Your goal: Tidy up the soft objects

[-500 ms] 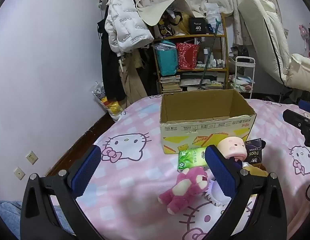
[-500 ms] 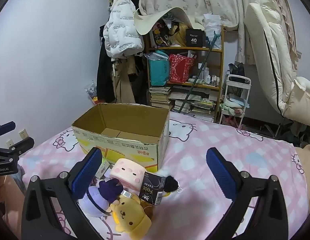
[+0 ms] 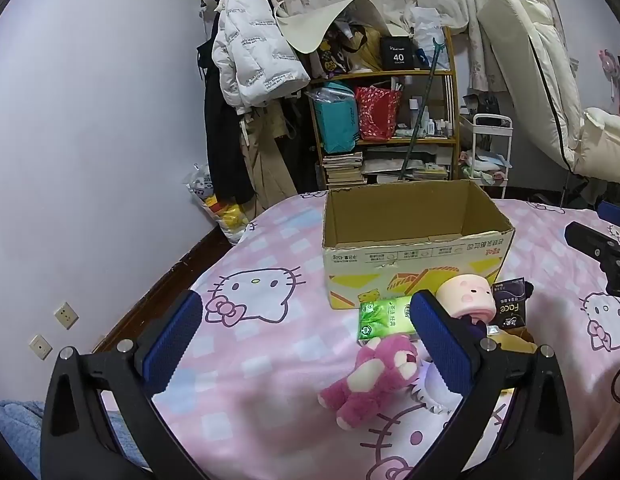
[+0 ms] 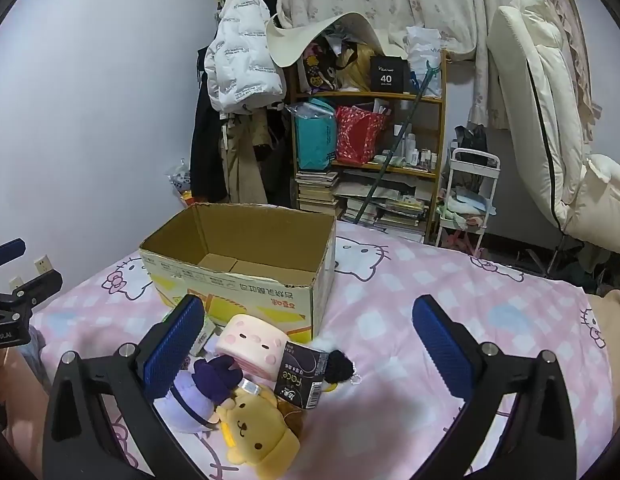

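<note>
Left claw (image 3: 305, 334) wide; pink bear (image 3: 374, 380) | right view only — yellow plush (image 4: 257, 436)

Home bedroom: cartoon-cat bedsheet (image 3: 269, 332), hanging coats (image 3: 249, 64), cluttered bookshelf (image 4: 374, 152)

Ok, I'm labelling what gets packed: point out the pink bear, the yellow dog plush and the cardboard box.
pink bear (image 3: 374, 376), left wrist view, belly.
yellow dog plush (image 4: 255, 428), right wrist view, face.
cardboard box (image 4: 237, 286), right wrist view, printed front wall.

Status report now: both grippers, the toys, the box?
Left gripper open, right gripper open, both hold nothing. Toys lie before box. Box holds no toy. Nothing blocks.
</note>
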The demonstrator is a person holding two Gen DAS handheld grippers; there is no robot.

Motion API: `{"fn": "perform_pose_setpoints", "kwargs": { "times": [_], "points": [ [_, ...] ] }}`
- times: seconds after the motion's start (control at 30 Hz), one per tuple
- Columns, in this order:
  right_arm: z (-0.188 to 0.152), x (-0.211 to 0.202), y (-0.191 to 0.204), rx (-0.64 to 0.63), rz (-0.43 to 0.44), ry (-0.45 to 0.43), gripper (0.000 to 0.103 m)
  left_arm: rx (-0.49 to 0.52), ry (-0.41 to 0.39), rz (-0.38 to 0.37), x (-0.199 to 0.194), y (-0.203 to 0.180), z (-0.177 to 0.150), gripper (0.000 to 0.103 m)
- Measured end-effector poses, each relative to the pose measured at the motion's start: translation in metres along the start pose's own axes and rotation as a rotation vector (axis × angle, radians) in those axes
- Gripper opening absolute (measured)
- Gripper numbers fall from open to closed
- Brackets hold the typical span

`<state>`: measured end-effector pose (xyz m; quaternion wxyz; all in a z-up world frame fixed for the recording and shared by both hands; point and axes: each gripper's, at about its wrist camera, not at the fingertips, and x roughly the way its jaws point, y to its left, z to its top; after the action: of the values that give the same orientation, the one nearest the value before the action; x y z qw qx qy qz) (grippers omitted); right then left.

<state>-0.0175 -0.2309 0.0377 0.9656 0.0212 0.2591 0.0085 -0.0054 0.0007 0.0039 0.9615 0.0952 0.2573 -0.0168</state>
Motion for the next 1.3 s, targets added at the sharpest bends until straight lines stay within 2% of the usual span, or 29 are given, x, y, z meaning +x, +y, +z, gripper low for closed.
{"fn": "perform_pose_setpoints", "kwargs": {
  "times": [1.3],
  "points": [
    [-0.0072, 0.0052, -0.0017, 0.001, 0.0, 0.012, 0.103, 0.002, 0.003, 0.006, 0.0036, 0.002, -0.0001, 0.102]
  ]
}}
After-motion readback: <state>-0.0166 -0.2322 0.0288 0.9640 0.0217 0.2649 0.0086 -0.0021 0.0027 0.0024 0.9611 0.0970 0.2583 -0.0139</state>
